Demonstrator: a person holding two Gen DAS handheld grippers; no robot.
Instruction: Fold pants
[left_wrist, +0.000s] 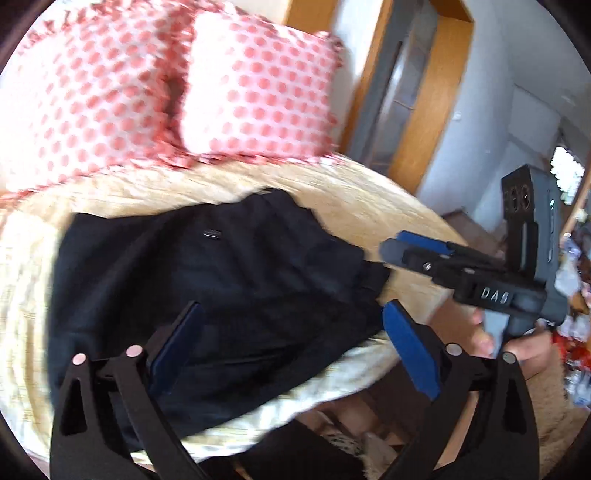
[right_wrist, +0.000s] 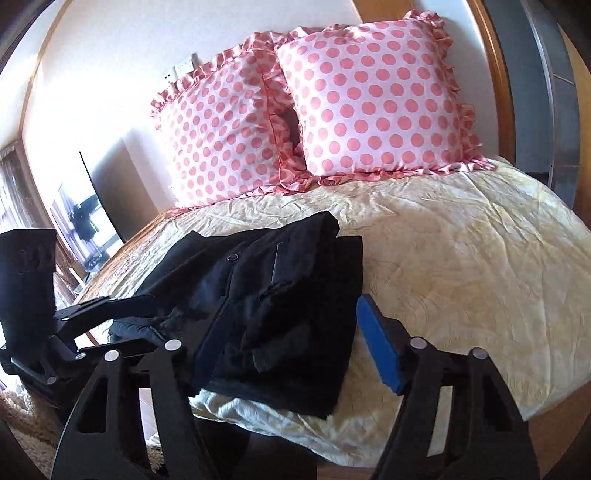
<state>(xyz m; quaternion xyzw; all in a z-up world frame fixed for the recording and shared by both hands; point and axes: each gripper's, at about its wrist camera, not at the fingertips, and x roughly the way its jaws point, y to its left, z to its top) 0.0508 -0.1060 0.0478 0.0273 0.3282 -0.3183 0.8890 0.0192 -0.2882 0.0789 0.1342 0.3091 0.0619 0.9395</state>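
Note:
Black pants (left_wrist: 207, 288) lie folded in a thick stack near the front edge of the bed, also in the right wrist view (right_wrist: 273, 295). My left gripper (left_wrist: 291, 332) is open and empty, its blue-padded fingers (left_wrist: 410, 350) hovering over the near part of the stack. My right gripper (right_wrist: 284, 339) is open and empty, straddling the stack's near edge. In the left wrist view the right gripper (left_wrist: 417, 247) shows from the side at the pants' right end, held by a hand (left_wrist: 517, 347). The left gripper (right_wrist: 96, 306) shows at the left of the right wrist view.
The bed has a crinkled cream cover (right_wrist: 461, 258). Two pink polka-dot pillows (right_wrist: 369, 99) lean against the wall at its head. A wooden door frame (left_wrist: 424, 110) stands right of the bed. A TV screen (right_wrist: 85, 214) stands at the left. Shaggy rug (right_wrist: 22, 424) below.

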